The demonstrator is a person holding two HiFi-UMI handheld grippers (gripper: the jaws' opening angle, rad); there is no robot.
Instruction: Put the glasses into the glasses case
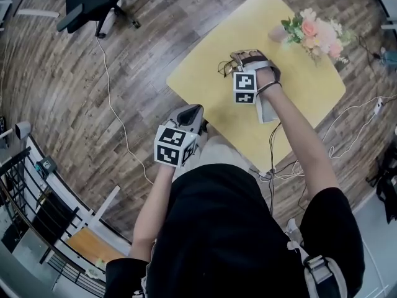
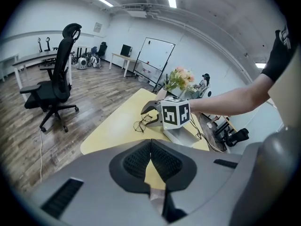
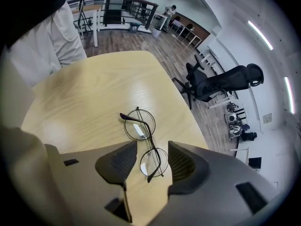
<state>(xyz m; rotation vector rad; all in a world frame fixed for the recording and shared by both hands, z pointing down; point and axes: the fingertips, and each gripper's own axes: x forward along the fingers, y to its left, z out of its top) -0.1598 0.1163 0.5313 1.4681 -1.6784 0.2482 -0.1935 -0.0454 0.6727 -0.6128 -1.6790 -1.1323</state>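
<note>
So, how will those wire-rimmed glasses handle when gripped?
The glasses look thin-wired, so probably light and easily bent; a gentle squeeze seems wise. Lying flat on the smooth table, they may slide rather than lift. One lens sits between the right gripper's open jaws; glass could slip.

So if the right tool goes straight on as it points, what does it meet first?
The glasses, probably: one lens lies on the table between the open jaws of the right tool. Depth is unclear.
</note>
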